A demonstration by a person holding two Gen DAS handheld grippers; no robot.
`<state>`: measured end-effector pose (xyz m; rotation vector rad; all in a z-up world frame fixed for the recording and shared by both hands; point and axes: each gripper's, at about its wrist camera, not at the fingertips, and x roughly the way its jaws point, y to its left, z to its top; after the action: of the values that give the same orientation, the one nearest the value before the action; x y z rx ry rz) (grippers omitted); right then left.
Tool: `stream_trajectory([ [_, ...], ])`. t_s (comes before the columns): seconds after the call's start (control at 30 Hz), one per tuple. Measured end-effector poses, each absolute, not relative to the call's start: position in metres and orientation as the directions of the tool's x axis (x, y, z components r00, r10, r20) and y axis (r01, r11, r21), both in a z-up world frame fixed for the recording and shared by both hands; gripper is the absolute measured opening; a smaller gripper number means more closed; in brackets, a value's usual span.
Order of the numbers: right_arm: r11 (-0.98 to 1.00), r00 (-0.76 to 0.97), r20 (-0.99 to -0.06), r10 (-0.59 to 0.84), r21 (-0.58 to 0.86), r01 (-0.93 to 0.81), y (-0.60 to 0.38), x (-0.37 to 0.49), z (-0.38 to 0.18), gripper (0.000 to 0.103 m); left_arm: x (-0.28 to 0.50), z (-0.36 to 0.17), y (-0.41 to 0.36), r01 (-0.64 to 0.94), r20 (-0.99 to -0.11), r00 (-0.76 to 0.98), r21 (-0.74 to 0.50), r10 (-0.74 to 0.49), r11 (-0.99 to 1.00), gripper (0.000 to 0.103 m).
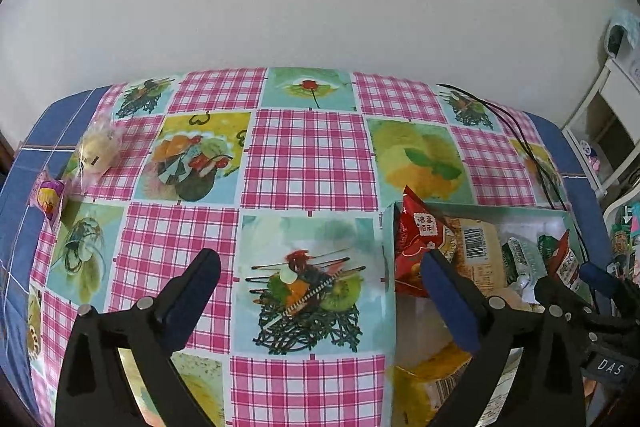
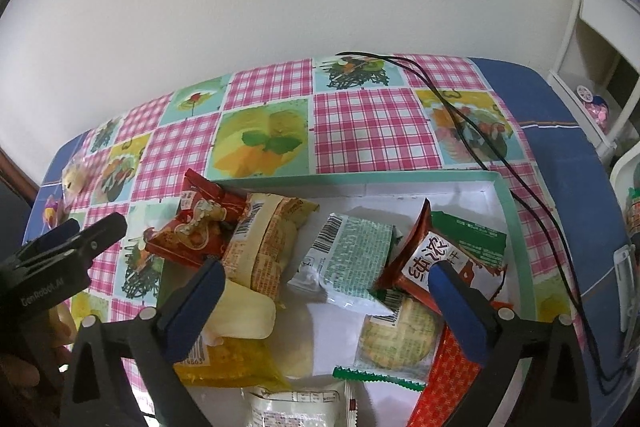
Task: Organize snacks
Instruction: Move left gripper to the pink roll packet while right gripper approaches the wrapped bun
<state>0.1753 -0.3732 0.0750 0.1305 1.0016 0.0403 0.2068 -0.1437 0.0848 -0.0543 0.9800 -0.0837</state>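
Note:
A shallow white box with a green rim (image 2: 360,181) holds several snack packets: a red one (image 2: 196,223), a beige one (image 2: 264,239), a green-and-white one (image 2: 352,251) and a red one with white characters (image 2: 432,259). My right gripper (image 2: 326,275) hangs open above them with nothing between its fingers. My left gripper (image 1: 316,267) is open over bare tablecloth just left of the box (image 1: 388,247). Two loose snacks lie at the table's far left: a clear-wrapped pale bun (image 1: 96,151) and a purple packet (image 1: 48,195).
The table wears a pink-check and fruit-print cloth (image 1: 308,155) with a blue border. A black cable (image 2: 480,139) runs over the table past the box's right side. A white shelf unit (image 2: 592,67) stands to the right, and a plain wall is behind.

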Motion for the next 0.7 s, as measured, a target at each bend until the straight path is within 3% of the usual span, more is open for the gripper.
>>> stream_trajectory([
  [0.7,0.984,0.539,-0.823,0.178,0.136,-0.117,-0.268,0.180,0.081,0.103,0.208,0.094,-0.050,-0.057,-0.825,0.565,-0.062,-0.019,0.996,0.100],
])
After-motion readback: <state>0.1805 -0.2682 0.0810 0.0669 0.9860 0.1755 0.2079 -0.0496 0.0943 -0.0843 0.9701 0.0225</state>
